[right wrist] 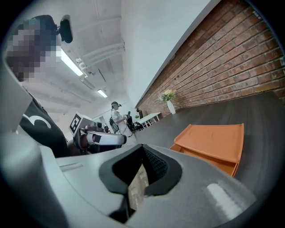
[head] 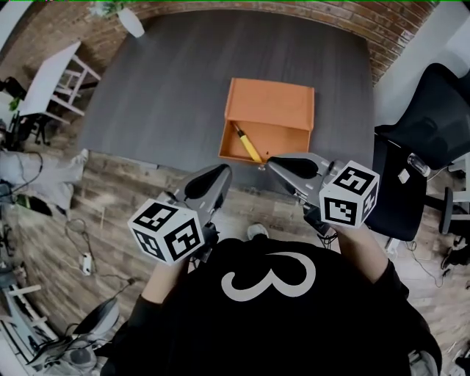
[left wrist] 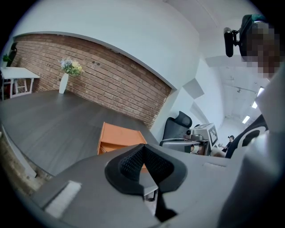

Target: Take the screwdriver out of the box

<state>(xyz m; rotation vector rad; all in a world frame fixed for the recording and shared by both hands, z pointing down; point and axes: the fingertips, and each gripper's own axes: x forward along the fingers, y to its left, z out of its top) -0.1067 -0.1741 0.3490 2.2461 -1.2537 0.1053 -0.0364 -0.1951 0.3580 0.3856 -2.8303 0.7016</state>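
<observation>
An orange box [head: 270, 117] sits on the dark grey table [head: 161, 95], its near part open. Inside lies a yellow-handled screwdriver [head: 247, 145], slanting toward the front edge. My left gripper [head: 223, 171] hangs short of the table's near edge, jaws shut and empty, to the left of the box. My right gripper [head: 271, 161] is also shut and empty, with its tips just before the box's front right corner. The box [left wrist: 117, 137] shows beyond the left gripper [left wrist: 143, 152], and the box [right wrist: 213, 141] lies to the right of the right gripper [right wrist: 143, 153]. Neither gripper view shows the screwdriver.
A black office chair [head: 422, 125] stands right of the table. A white vase with flowers [head: 131, 20] is at the table's far left corner, by the brick wall [head: 396, 29]. A small white table [head: 53, 73] and cables [head: 81, 242] are at the left on the wood floor.
</observation>
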